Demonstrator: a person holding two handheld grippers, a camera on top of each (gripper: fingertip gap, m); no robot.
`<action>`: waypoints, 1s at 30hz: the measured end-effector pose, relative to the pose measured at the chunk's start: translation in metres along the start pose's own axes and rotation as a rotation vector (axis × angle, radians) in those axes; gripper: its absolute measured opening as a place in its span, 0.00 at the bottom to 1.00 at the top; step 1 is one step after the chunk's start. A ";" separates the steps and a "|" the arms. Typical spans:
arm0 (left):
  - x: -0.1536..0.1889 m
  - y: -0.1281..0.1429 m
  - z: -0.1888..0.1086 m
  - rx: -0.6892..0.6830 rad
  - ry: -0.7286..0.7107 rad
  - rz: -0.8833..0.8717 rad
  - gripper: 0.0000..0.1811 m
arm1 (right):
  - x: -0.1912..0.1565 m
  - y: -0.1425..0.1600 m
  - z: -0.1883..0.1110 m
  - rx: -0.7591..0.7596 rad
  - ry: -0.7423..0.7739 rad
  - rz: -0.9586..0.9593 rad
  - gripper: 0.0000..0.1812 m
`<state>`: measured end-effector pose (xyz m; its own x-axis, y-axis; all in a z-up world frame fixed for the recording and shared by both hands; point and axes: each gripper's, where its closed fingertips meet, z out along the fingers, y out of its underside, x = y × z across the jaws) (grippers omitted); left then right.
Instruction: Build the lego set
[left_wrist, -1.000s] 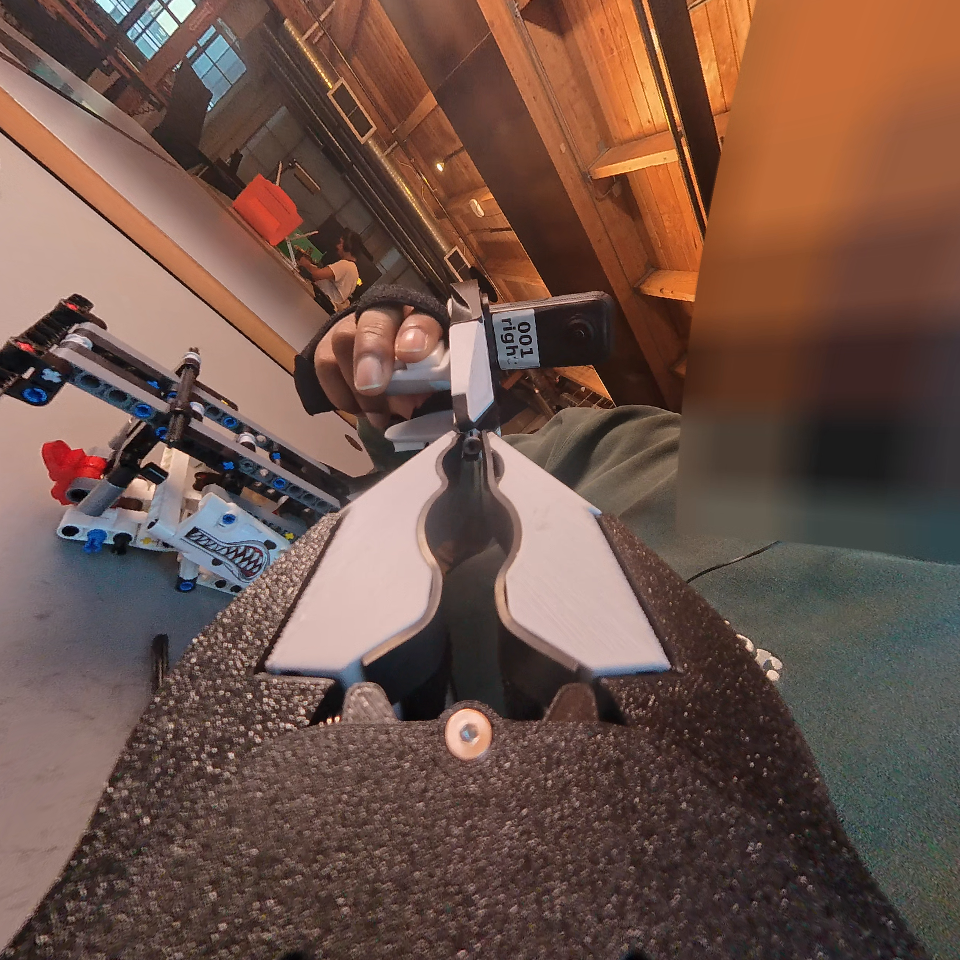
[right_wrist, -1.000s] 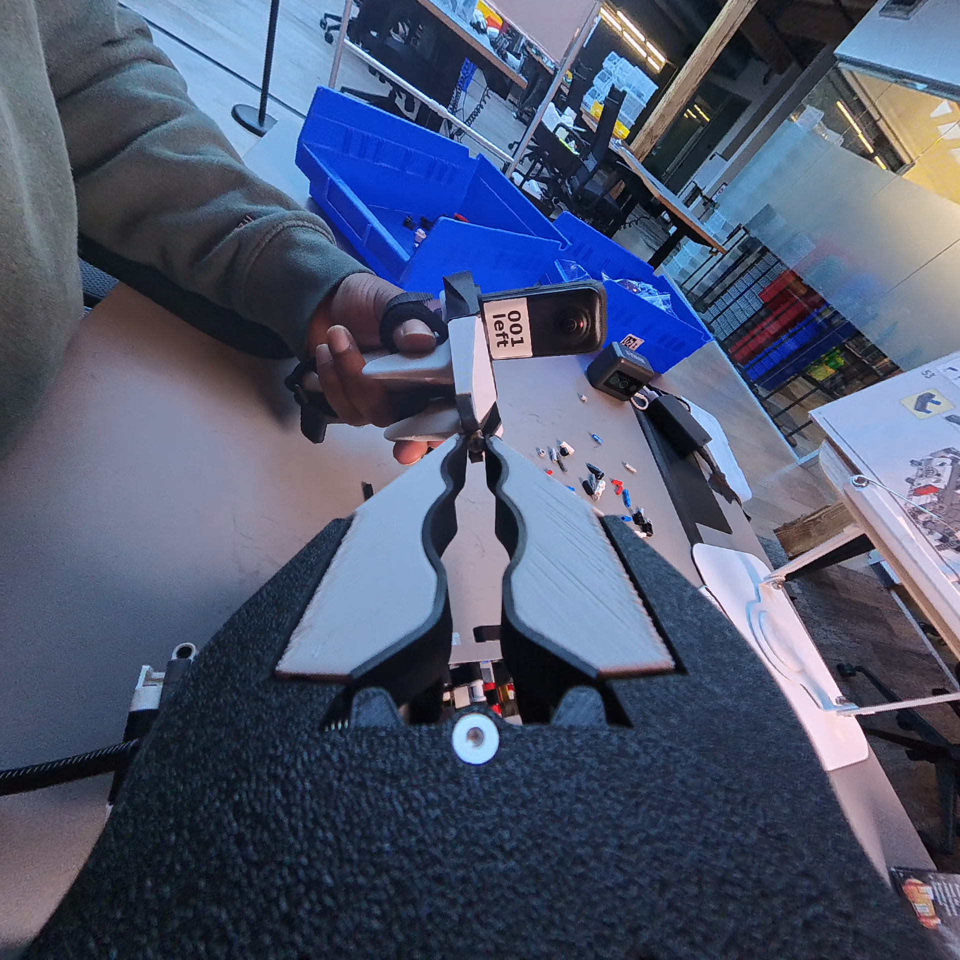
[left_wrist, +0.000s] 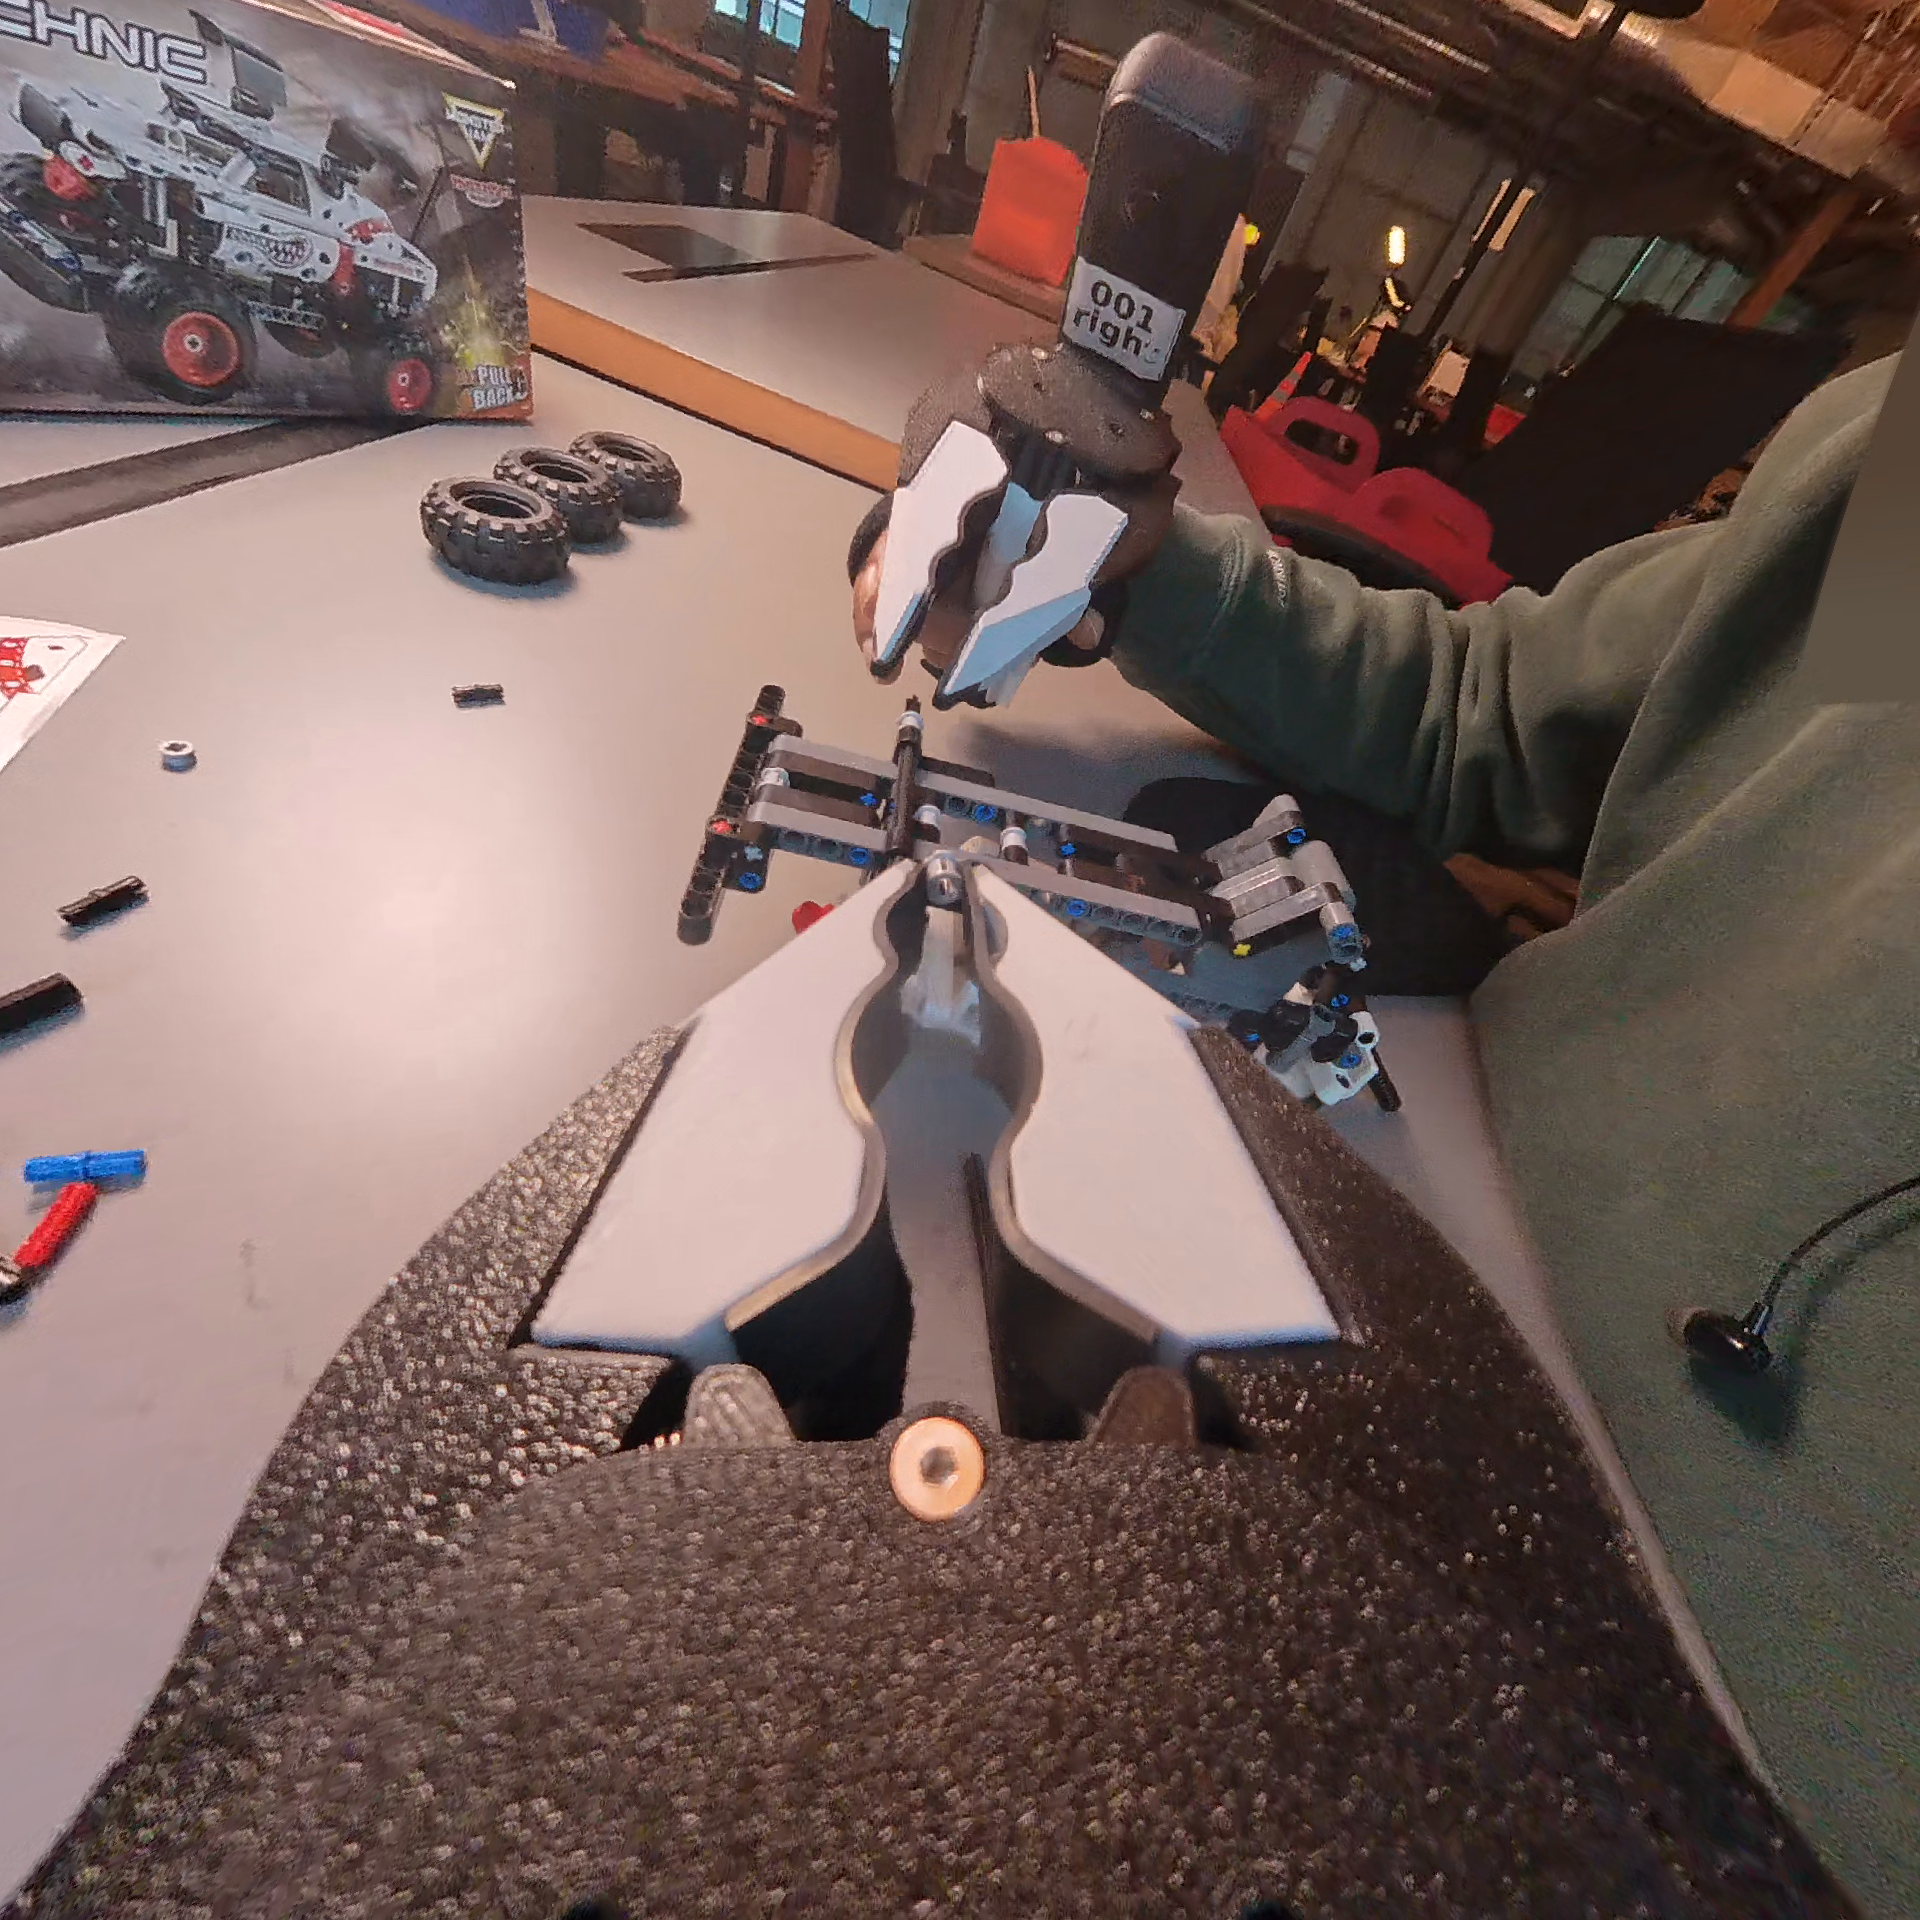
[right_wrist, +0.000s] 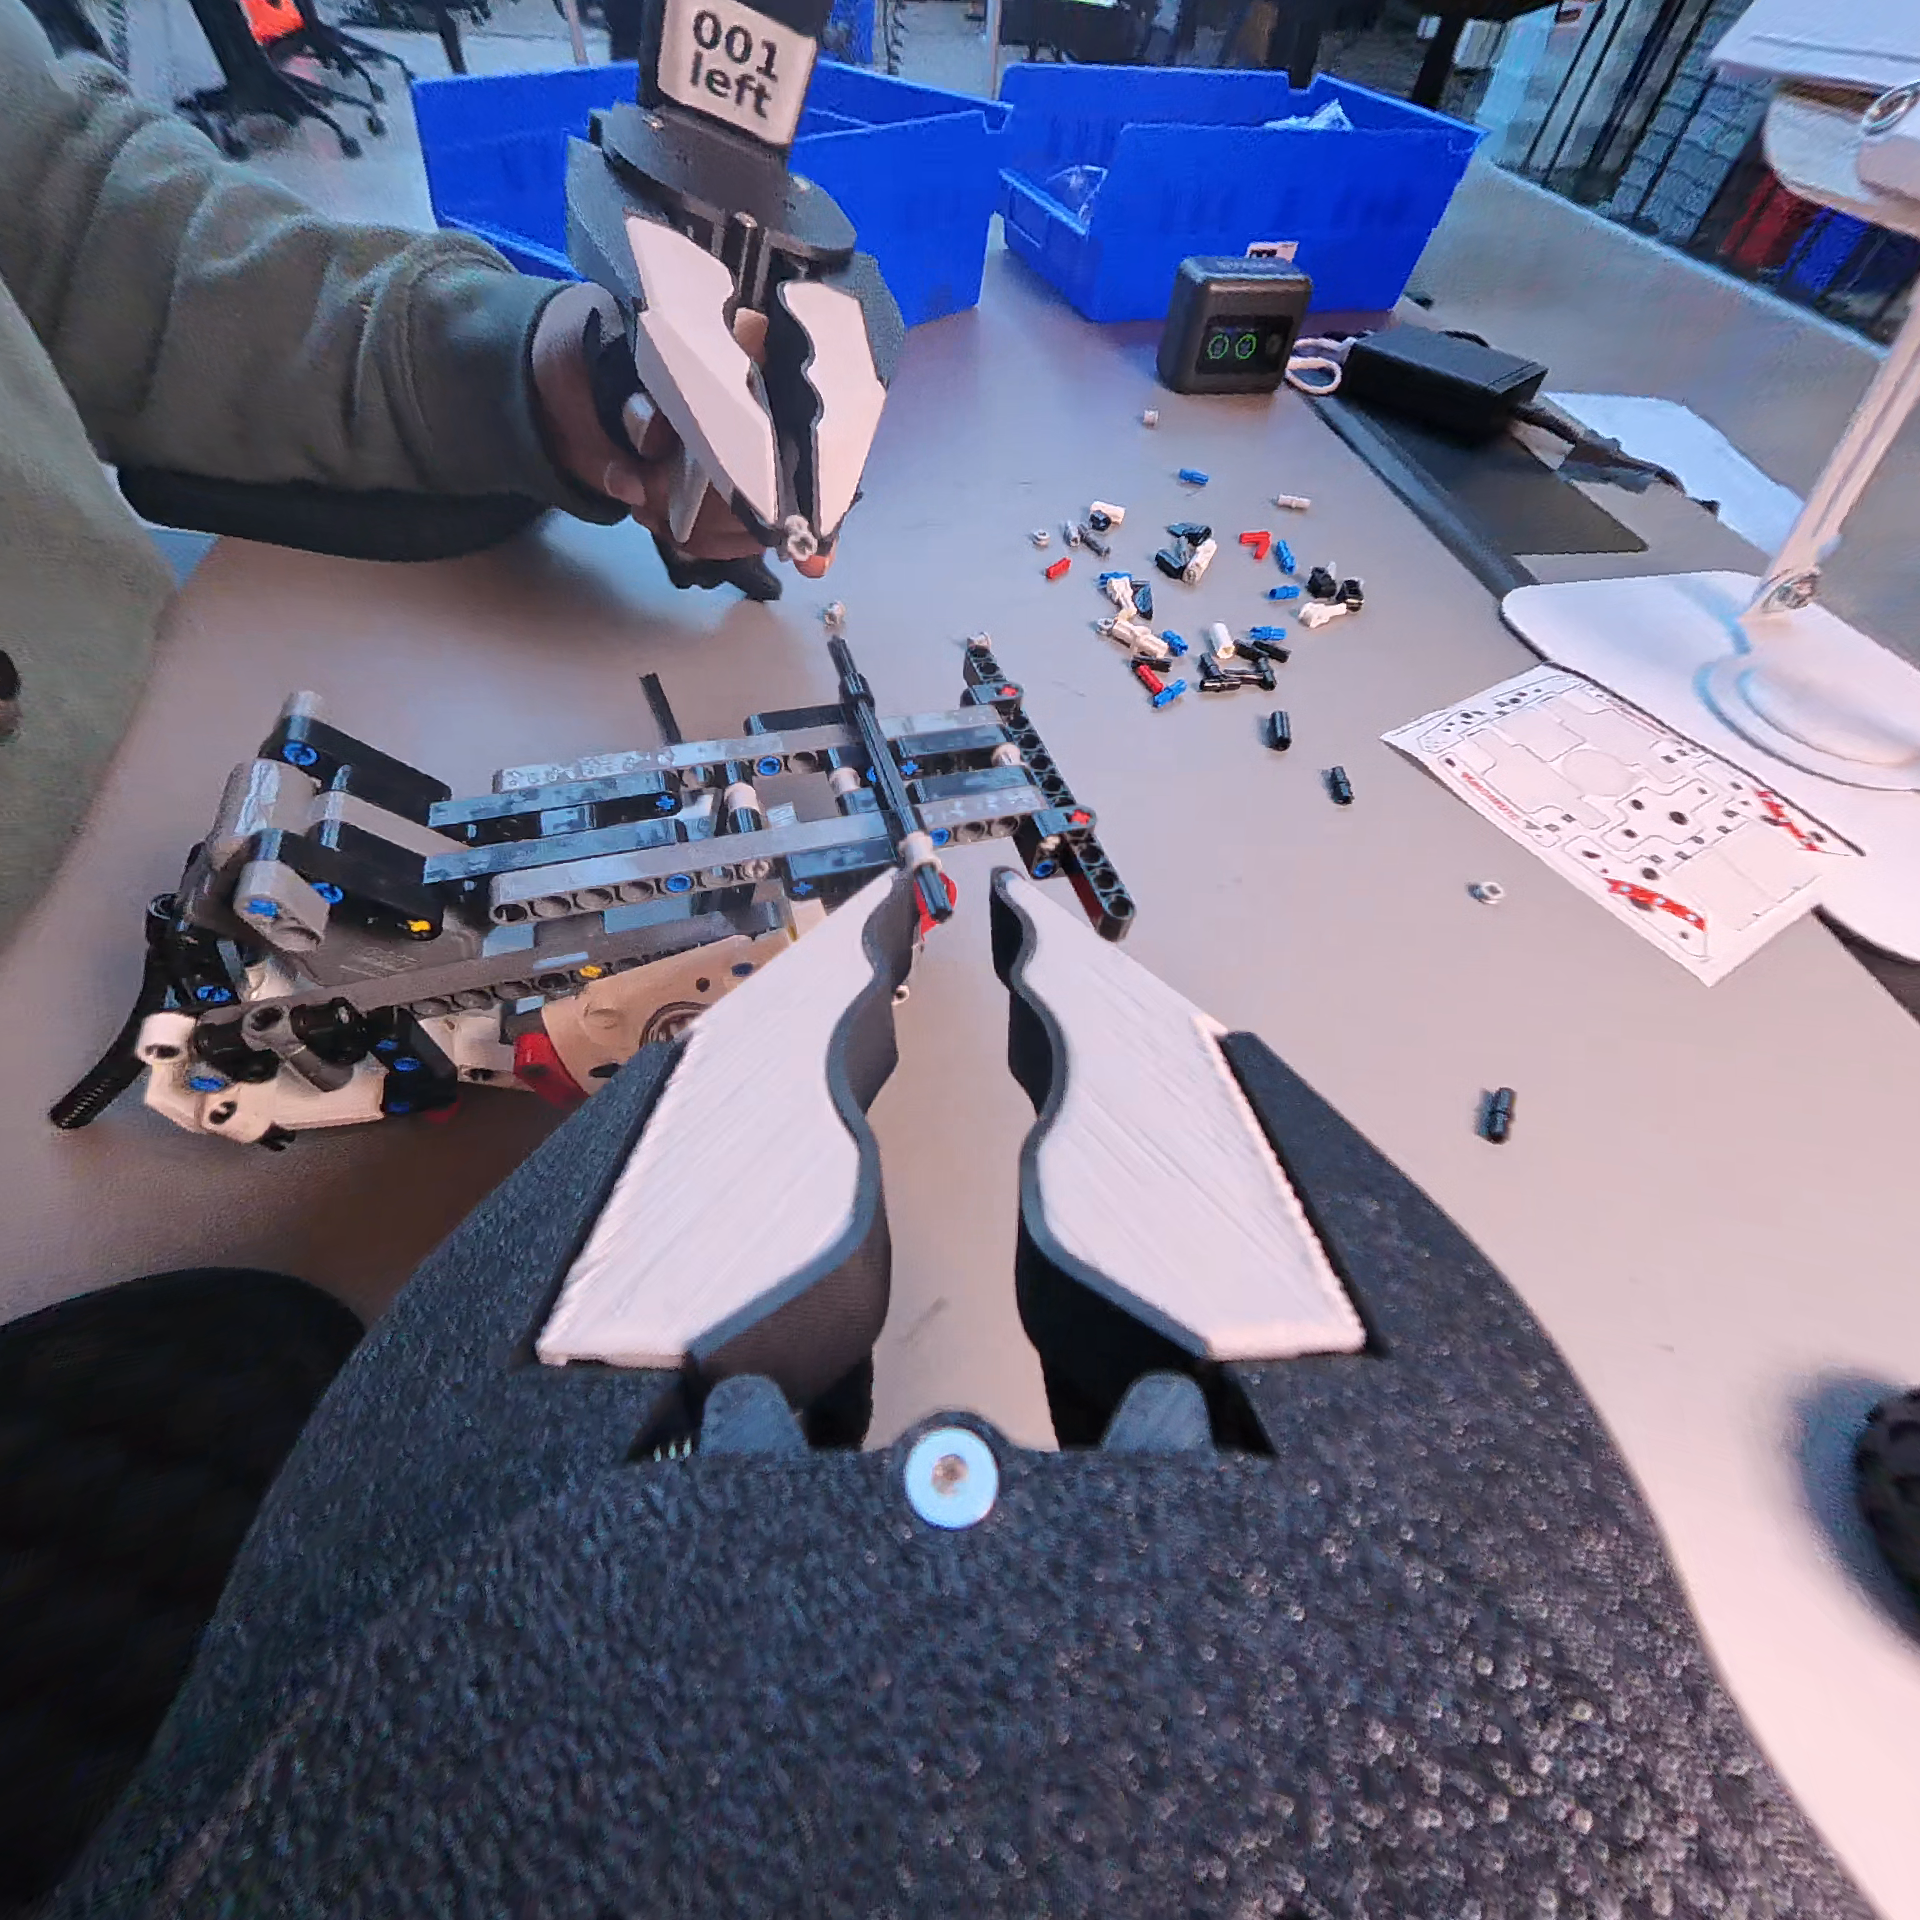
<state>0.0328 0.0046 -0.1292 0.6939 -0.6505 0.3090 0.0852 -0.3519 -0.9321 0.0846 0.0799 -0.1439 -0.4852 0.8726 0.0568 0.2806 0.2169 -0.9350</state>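
The half-built lego chassis (right_wrist: 582, 852) of grey and black beams lies on the grey table (right_wrist: 1247, 987); it also shows in the left wrist view (left_wrist: 1039, 831). A black axle (right_wrist: 878, 748) runs crosswise through it. My right gripper (right_wrist: 951, 883) is open and empty, its tips at the near end of the axle. My left gripper (left_wrist: 940, 873) is shut on a small grey bush (left_wrist: 943, 885) and hovers just above the chassis. In the right wrist view the left gripper (right_wrist: 800, 540) holds the bush (right_wrist: 798, 536) beyond the axle's far end.
The set's box (left_wrist: 249, 208) and three black tyres (left_wrist: 551, 499) stand at the far left. Loose pins (right_wrist: 1195, 603), a sticker sheet (right_wrist: 1621, 821), a black device (right_wrist: 1231, 322) and blue bins (right_wrist: 1226, 177) lie past the chassis. A white stand base (right_wrist: 1662, 634) is at right. The gap from one gripper's tips to the other's is roughly 10 cm.
Both grippers were raised and met tip to tip. Now they have come apart and dropped to the chassis. The right gripper has opened; the left stays shut on the bush.
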 end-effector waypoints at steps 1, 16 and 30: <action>-0.002 0.002 0.000 -0.013 -0.016 0.006 0.03 | 0.000 0.002 0.001 0.003 -0.019 0.008 0.08; -0.009 0.019 0.002 -0.079 -0.035 0.044 0.03 | -0.004 0.007 0.005 0.044 -0.152 0.038 0.02; -0.009 0.019 0.007 -0.076 -0.001 0.043 0.03 | -0.006 0.007 0.007 0.052 -0.170 0.043 0.02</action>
<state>0.0333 0.0083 -0.1512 0.6967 -0.6651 0.2689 0.0013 -0.3737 -0.9275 0.0839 0.0732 -0.1530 -0.6079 0.7930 -0.0396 0.2629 0.1540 -0.9525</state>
